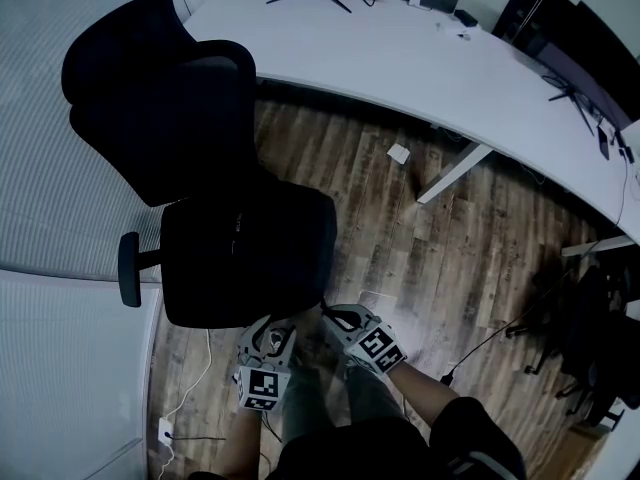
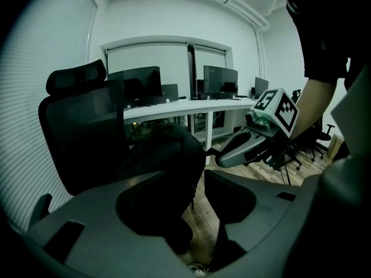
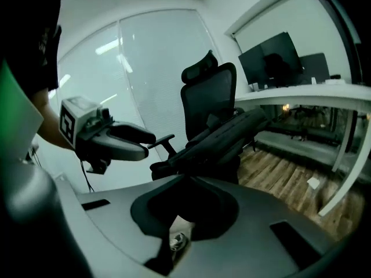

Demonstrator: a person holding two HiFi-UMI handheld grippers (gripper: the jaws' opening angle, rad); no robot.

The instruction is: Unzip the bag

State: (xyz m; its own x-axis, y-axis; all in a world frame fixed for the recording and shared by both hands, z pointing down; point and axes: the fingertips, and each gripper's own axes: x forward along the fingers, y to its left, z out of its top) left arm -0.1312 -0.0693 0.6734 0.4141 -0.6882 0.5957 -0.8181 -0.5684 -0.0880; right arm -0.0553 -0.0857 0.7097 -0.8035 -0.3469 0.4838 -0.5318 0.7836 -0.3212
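A black bag (image 1: 250,248) lies on the seat of a black office chair (image 1: 150,98). Both grippers sit at the bag's near edge. My right gripper (image 1: 330,313) is shut, its tips pinching a small zipper pull at the bag's corner; the left gripper view shows those tips (image 2: 215,155) touching the bag (image 2: 168,149). In the right gripper view the jaws (image 3: 185,181) are closed together in front of the bag (image 3: 226,135). My left gripper (image 1: 275,320) is open just left of it, and floor shows through the gap between its jaws (image 2: 203,181). The left gripper (image 3: 148,138) hovers beside the bag.
A long white desk (image 1: 420,58) with monitors curves behind the chair, its slanted leg (image 1: 455,173) on the wood floor. A small white object (image 1: 398,153) lies on the floor. Another dark chair (image 1: 600,338) stands at right. A white cable and socket (image 1: 165,430) lie at lower left.
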